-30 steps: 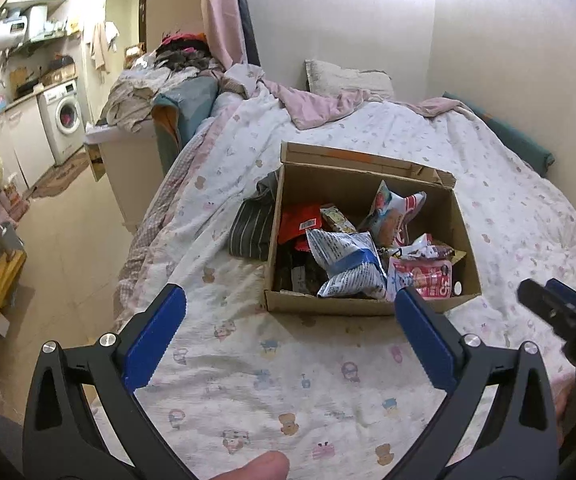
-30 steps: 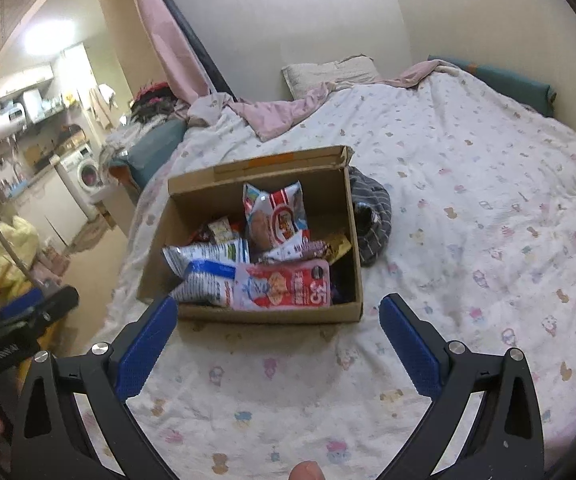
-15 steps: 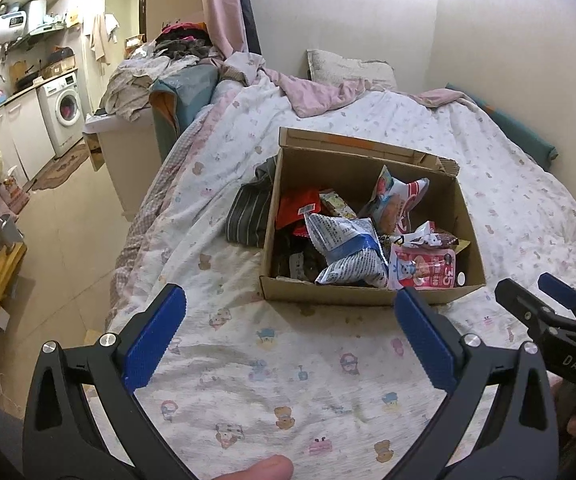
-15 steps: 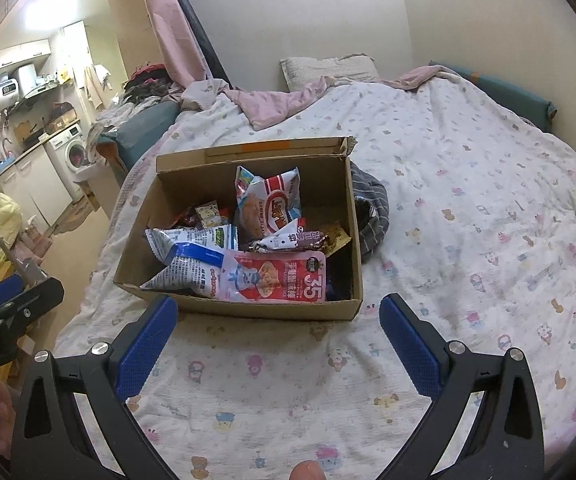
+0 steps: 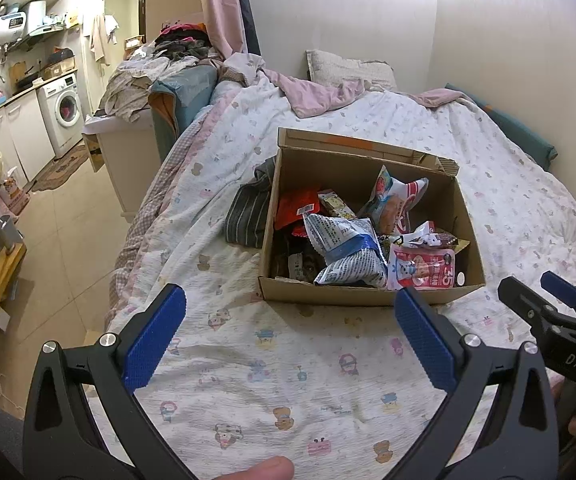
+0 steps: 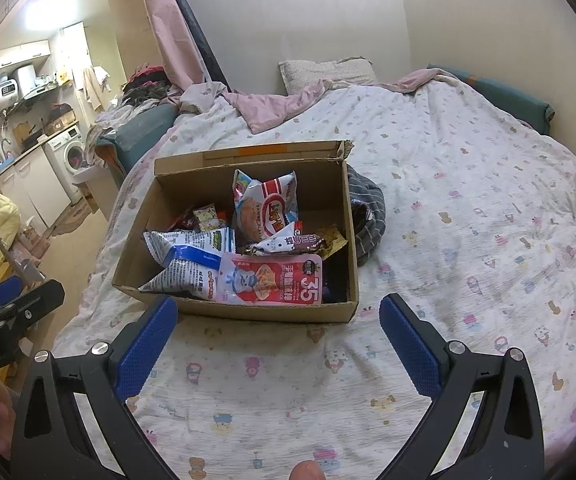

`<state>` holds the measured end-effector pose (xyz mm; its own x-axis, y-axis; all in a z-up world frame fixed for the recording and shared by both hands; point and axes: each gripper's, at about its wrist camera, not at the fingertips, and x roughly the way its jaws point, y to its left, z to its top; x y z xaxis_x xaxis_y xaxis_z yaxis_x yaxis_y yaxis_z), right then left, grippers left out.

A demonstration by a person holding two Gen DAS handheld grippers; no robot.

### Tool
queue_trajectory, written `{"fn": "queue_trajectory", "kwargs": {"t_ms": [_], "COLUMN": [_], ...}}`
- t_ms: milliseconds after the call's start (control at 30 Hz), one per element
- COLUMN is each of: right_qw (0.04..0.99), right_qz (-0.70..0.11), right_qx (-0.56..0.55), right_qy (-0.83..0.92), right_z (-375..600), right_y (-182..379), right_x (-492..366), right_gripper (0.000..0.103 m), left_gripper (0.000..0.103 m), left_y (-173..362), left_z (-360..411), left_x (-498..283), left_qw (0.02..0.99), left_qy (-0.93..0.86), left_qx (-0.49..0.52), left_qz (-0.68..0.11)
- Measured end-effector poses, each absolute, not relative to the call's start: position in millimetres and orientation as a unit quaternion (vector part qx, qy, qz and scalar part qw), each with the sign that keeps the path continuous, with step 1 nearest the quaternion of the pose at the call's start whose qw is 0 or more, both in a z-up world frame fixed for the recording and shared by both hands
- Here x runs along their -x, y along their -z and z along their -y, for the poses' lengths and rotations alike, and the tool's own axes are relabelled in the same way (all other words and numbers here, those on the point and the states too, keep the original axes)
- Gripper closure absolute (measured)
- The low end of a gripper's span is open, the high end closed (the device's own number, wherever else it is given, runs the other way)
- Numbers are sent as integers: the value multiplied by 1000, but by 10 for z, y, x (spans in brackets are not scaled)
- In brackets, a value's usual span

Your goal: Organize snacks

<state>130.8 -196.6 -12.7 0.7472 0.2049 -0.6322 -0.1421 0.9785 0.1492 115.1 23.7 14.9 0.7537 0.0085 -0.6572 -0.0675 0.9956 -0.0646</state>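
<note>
**A:** How far along is the snack sorting?

**B:** Hard to call. The snacks (image 6: 247, 256) are all sitting jumbled inside the cardboard box (image 6: 247, 312) mid-bed (image 6: 468, 240). The left gripper (image 5: 288, 336) and the right gripper (image 6: 277, 332) are both hovering before its near edge, spread wide, gripping nothing. Could be packed already, or waiting for sorting.

"35" on red snack pouch (image 6: 271, 282), "DAS" on right gripper (image 5: 544, 304)

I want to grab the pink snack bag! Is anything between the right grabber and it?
Only the cardboard box's front wall. The pink bag lies on top behind it; the open right gripper can reach over.
</note>
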Motion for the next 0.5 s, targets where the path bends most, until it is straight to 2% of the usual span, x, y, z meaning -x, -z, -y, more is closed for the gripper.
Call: {"fn": "queue_trajectory", "kwargs": {"t_ms": [500], "right_qw": [934], "right_qz": [-343], "right_qx": [-46], "right_qy": [-93], "right_z": [1967], "right_y": [131], "right_x": [-1307], "right_gripper": [0], "left_gripper": [0], "left_y": [-149], "left_z": [-235], "left_x": [-1154], "left_qw": [935], "left_qy": [-20], "left_qx": [42], "left_qz": [-351]}}
